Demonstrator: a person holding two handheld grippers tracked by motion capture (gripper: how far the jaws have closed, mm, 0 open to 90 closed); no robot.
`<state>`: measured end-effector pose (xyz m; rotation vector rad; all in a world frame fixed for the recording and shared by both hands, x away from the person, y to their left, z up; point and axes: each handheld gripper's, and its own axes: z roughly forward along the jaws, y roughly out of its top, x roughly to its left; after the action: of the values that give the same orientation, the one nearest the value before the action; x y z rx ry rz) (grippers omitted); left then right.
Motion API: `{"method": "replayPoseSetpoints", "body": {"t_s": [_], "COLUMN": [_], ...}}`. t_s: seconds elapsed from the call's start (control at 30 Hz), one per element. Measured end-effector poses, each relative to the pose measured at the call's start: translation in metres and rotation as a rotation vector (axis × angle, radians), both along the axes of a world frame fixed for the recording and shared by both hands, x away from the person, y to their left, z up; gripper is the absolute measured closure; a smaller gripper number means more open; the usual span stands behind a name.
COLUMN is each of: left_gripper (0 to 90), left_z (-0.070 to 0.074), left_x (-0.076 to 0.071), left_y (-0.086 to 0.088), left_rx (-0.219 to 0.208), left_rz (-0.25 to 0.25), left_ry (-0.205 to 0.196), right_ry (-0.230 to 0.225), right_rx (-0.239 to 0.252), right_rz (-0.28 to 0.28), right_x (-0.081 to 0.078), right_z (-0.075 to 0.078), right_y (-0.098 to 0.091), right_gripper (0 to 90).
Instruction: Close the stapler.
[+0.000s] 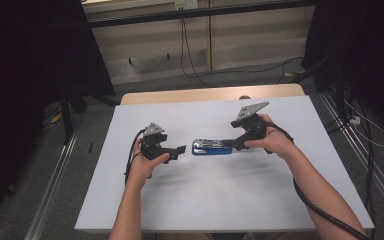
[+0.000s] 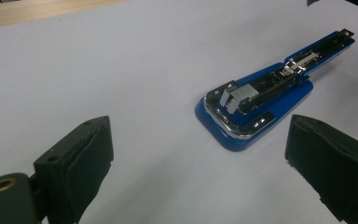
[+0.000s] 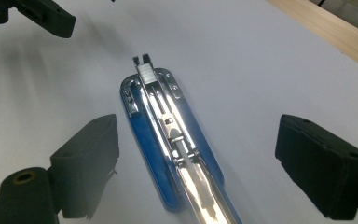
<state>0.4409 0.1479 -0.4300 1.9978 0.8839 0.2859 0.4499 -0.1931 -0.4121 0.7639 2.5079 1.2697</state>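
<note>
A blue stapler lies flat on the white table, roughly at its middle, between the two hands. It lies opened out, its chrome staple channel facing up; in the left hand-held gripper view the stapler shows a metal plate at its broad near end and a narrow arm running away from the camera. The left hand-held gripper is held just above the table to the left of the stapler, near it but apart, its jaws spread wide with nothing between them. The right hand-held gripper stands at the stapler's right end; in the right hand-held gripper view the stapler runs lengthwise between the two black jaws, which stand wide, with clear table on either side of the stapler and no pad touching it. The left hand-held gripper shows at the upper left of that view. A pale wooden edge borders the table's far side.
</note>
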Motion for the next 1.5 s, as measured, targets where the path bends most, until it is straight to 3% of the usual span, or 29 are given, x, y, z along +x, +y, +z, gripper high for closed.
{"method": "replayPoseSetpoints", "body": {"t_s": [0.3,0.4,0.47,0.57,0.7,0.97,1.17,1.27,1.37,1.43,1.5], "left_gripper": [7.8,7.8,7.8,8.4,9.0,12.8,19.4,23.0,27.9,37.9,46.7], "left_z": [0.000,-0.001,-0.001,0.000,0.001,0.002,0.002,0.002,0.001,-0.001,-0.002], "left_x": [-0.001,-0.001,-0.001,-0.001,-0.002,-0.002,-0.004,-0.005,-0.005,-0.005,-0.005], "left_y": [-0.003,-0.003,-0.003,-0.003,-0.004,-0.007,-0.010,-0.013,-0.015,-0.016,-0.018], "left_rx": [0.010,0.011,0.013,0.008,-0.003,0.006,-0.009,-0.006,-0.001,0.011,0.018], "left_rz": [-0.004,-0.005,-0.008,-0.013,-0.008,-0.004,-0.017,-0.026,-0.038,-0.058,-0.069], "left_ry": [0.002,0.004,0.006,0.000,0.001,-0.015,-0.006,0.000,0.004,-0.001,0.003], "right_ry": [-0.003,-0.024,-0.027,-0.058,-0.074,-0.071,-0.067,-0.043,-0.033,-0.039,-0.026], "right_rx": [0.019,0.015,0.026,-0.017,-0.015,-0.007,-0.037,-0.048,-0.086,-0.110,-0.095], "right_rz": [-0.123,-0.166,-0.178,-0.184,-0.210,-0.260,-0.316,-0.337,-0.364,-0.371,-0.372], "right_x": [-0.012,-0.018,-0.021,-0.028,-0.038,-0.053,-0.060,-0.061,-0.060,-0.059,-0.059], "right_z": [-0.001,-0.001,-0.001,0.000,0.000,0.000,-0.005,-0.009,-0.015,-0.018,-0.021], "right_y": [-0.026,-0.035,-0.040,-0.046,-0.054,-0.067,-0.074,-0.076,-0.077,-0.078,-0.081], "right_gripper": [11.6,11.7,12.1,12.8,16.5,42.6,64.5,76.1,80.7,80.7,80.8]}}
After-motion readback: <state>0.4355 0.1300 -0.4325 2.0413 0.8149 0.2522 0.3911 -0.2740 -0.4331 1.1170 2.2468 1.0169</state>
